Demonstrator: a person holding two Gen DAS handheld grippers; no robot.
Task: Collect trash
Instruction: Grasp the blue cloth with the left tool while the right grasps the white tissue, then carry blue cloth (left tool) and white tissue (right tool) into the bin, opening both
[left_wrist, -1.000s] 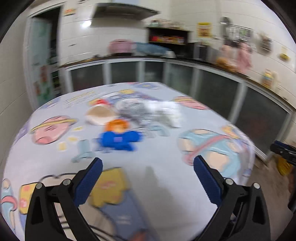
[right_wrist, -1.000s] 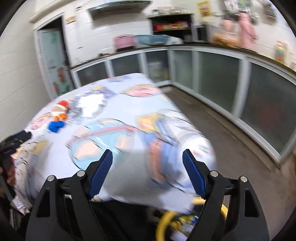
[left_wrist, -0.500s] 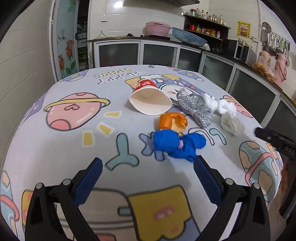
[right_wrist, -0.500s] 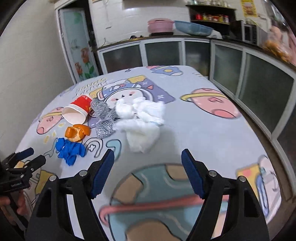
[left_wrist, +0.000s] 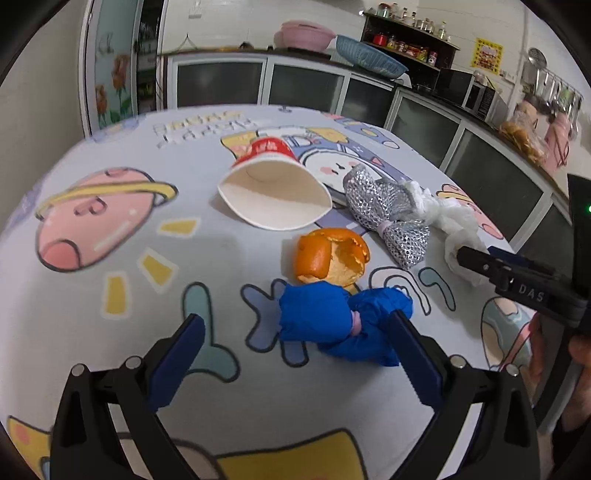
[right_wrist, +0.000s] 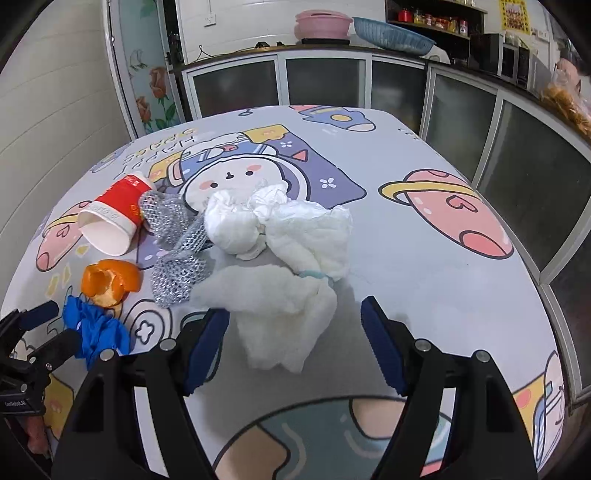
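A table covered by a pale cartoon-printed cloth (right_wrist: 424, 258) carries a tipped red-and-white paper cup (right_wrist: 114, 218); orange peel (right_wrist: 110, 282); crumpled blue glove (left_wrist: 343, 325); silver mesh wrapper (right_wrist: 177, 251); white crumpled tissues (right_wrist: 280, 258).

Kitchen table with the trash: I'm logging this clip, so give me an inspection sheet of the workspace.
Surface: table under a cartoon space-print cloth.
Job's things: paper cup on its side; orange peel; blue crumpled glove; silver mesh wrapper; white crumpled tissues.
Clutter: nothing seen beyond the trash.
Grippers: left hand-held gripper open, low before the glove; right hand-held gripper open, astride the nearest tissue.
Cables: nothing seen on the table.
Surroundings: glass-fronted cabinets, pink basin, shelf of jars.
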